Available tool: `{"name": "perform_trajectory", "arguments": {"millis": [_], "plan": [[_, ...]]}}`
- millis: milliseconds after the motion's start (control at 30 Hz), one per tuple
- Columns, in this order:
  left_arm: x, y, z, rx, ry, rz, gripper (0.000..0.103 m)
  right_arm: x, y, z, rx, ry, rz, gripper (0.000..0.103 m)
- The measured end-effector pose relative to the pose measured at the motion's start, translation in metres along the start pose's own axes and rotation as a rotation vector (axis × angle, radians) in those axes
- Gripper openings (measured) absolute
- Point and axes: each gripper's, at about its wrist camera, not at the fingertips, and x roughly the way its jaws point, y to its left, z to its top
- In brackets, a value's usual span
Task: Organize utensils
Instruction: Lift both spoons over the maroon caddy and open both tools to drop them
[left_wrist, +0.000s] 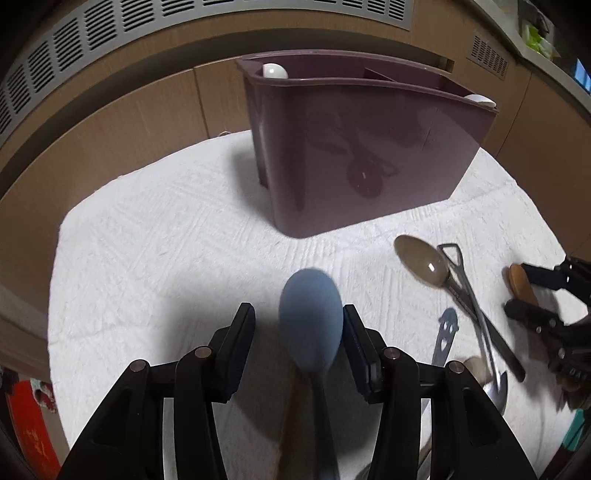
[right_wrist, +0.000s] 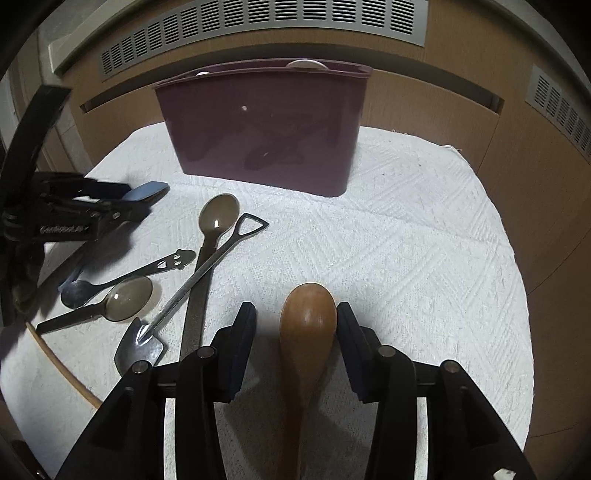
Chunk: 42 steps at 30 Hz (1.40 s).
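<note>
A purple utensil holder (left_wrist: 362, 147) stands on the white cloth; it also shows in the right wrist view (right_wrist: 266, 133). My left gripper (left_wrist: 299, 328) is open, with a blue spoon (left_wrist: 310, 321) between its fingers, the bowl against the right finger. My right gripper (right_wrist: 295, 325) is open, with a wooden spoon (right_wrist: 306, 332) between its fingers near the right one. Whether either spoon is lifted off the cloth I cannot tell. Loose spoons lie on the cloth: a brown translucent spoon (right_wrist: 218, 218), a shovel-shaped metal spoon (right_wrist: 147, 339), a smiley-handled metal spoon (right_wrist: 85, 291), another brown spoon (right_wrist: 129, 295).
White ball-like tops (left_wrist: 275, 71) show at the holder's rim. The white cloth (right_wrist: 406, 240) covers a round table against wooden cabinets with vent grilles (right_wrist: 258, 22). The left gripper shows at the left of the right wrist view (right_wrist: 92, 206).
</note>
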Motion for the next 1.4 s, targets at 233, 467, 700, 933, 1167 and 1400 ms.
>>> {"name": "perform_trajectory", "arguments": {"millis": [233, 467, 700, 933, 1167, 1400], "plan": [[0.008, -0.010, 0.012, -0.014, 0.056, -0.015, 0.064, -0.002, -0.010, -0.003, 0.031, -0.002, 0.028, 0.041], [0.014, -0.016, 0.020, -0.070, 0.091, 0.025, 0.063, -0.004, -0.007, -0.006, 0.018, -0.012, 0.006, 0.036], [-0.011, -0.014, 0.011, -0.129, -0.030, 0.015, 0.035, -0.021, -0.007, -0.009, -0.002, -0.066, -0.021, 0.028], [-0.096, -0.037, -0.019, -0.143, -0.295, -0.032, 0.035, -0.065, -0.019, -0.008, 0.051, -0.192, 0.020, 0.028], [-0.138, -0.043, -0.027, -0.144, -0.395, -0.062, 0.035, -0.080, -0.012, -0.001, 0.043, -0.234, 0.024, 0.028], [-0.174, -0.040, -0.018, -0.159, -0.495, -0.115, 0.035, -0.100, -0.010, 0.014, 0.045, -0.306, 0.048, 0.028]]}}
